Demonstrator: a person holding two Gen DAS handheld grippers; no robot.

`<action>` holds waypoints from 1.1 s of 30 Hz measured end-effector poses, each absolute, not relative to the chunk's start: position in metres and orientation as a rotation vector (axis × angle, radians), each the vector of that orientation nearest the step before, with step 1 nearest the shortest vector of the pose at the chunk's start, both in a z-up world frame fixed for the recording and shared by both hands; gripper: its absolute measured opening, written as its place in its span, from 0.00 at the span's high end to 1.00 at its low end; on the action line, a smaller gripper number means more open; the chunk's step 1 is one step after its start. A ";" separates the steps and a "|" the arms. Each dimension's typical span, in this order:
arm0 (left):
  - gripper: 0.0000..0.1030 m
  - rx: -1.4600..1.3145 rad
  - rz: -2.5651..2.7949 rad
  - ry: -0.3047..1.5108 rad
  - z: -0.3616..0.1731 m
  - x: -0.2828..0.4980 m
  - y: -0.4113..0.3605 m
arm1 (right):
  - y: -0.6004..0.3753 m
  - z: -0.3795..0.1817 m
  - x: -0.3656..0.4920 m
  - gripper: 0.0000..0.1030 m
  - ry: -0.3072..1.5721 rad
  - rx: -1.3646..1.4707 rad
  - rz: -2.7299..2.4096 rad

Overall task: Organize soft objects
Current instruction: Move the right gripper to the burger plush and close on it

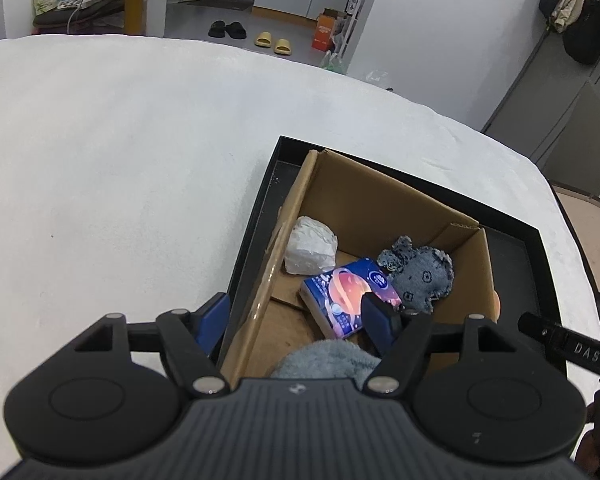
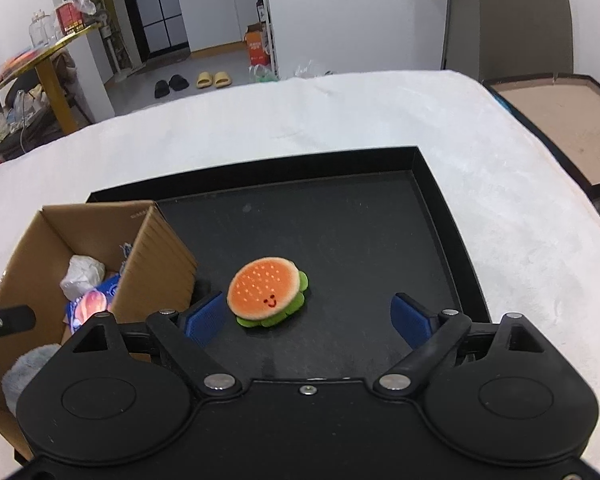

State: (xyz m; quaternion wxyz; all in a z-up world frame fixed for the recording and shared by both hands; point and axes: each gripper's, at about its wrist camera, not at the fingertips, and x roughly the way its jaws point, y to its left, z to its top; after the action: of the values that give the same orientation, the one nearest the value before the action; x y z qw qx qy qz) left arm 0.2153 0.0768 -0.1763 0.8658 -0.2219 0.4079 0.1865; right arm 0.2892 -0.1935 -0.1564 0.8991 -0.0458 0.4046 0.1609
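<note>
A cardboard box (image 1: 380,200) stands in the left part of a black tray (image 2: 380,220). Inside the box lie a white crumpled bundle (image 1: 311,250), a blue tissue pack (image 1: 348,300), a grey denim plush (image 1: 420,276) and a fluffy grey-blue cloth (image 1: 324,358). My left gripper (image 1: 296,320) hangs open over the box's near end, one finger outside the left wall; the fluffy cloth lies below it, untouched by the pads. An orange burger plush (image 2: 266,290) with a green rim and a smiley sits on the tray floor. My right gripper (image 2: 308,320) is open just behind it, pads clear of it.
The tray rests on a white fluffy-covered table (image 1: 120,180). A brown board with a dark rim (image 2: 560,120) lies beyond the table's right edge. Slippers (image 2: 212,79) and an orange carton (image 2: 258,46) are on the floor far behind. The tray's right half is bare.
</note>
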 end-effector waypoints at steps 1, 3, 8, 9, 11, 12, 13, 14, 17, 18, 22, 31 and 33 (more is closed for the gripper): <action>0.31 -0.462 0.395 0.854 -0.177 0.217 0.076 | -0.193 -0.158 0.291 0.14 0.841 -0.099 0.336; 0.31 -0.455 0.403 0.857 -0.179 0.220 0.075 | -0.192 -0.162 0.293 0.14 0.845 -0.110 0.347; 0.31 -0.435 0.419 0.869 -0.182 0.228 0.072 | -0.188 -0.170 0.297 0.14 0.835 -0.152 0.389; 0.31 -0.431 0.419 0.871 -0.183 0.230 0.072 | -0.187 -0.171 0.297 0.13 0.827 -0.161 0.401; 0.31 -0.422 0.416 0.869 -0.182 0.232 0.071 | -0.184 -0.175 0.297 0.12 0.813 -0.187 0.423; 0.31 -0.418 0.414 0.868 -0.182 0.232 0.070 | -0.183 -0.176 0.297 0.12 0.809 -0.203 0.431; 0.31 -0.415 0.416 0.867 -0.182 0.232 0.071 | -0.181 -0.178 0.297 0.12 0.804 -0.220 0.436; 0.31 -0.416 0.420 0.868 -0.182 0.232 0.071 | -0.178 -0.180 0.296 0.12 0.800 -0.241 0.442; 0.31 -0.426 0.437 0.877 -0.185 0.231 0.075 | -0.173 -0.184 0.297 0.12 0.790 -0.278 0.459; 0.31 -0.428 0.441 0.878 -0.185 0.232 0.076 | -0.172 -0.184 0.298 0.12 0.787 -0.284 0.466; 0.31 -0.425 0.438 0.882 -0.187 0.233 0.077 | -0.165 -0.188 0.299 0.12 0.773 -0.312 0.477; 0.31 -0.441 0.451 0.882 -0.188 0.230 0.083 | -0.162 -0.202 0.300 0.26 0.688 -0.451 0.526; 0.31 -0.446 0.452 0.878 -0.187 0.229 0.084 | -0.163 -0.202 0.300 0.52 0.694 -0.466 0.552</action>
State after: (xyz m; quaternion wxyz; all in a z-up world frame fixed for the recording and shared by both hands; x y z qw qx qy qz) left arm 0.2290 0.0835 -0.1872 0.8567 -0.2121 0.4179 0.2153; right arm 0.3001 -0.1627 -0.2018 0.8772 -0.2234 0.3328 0.2644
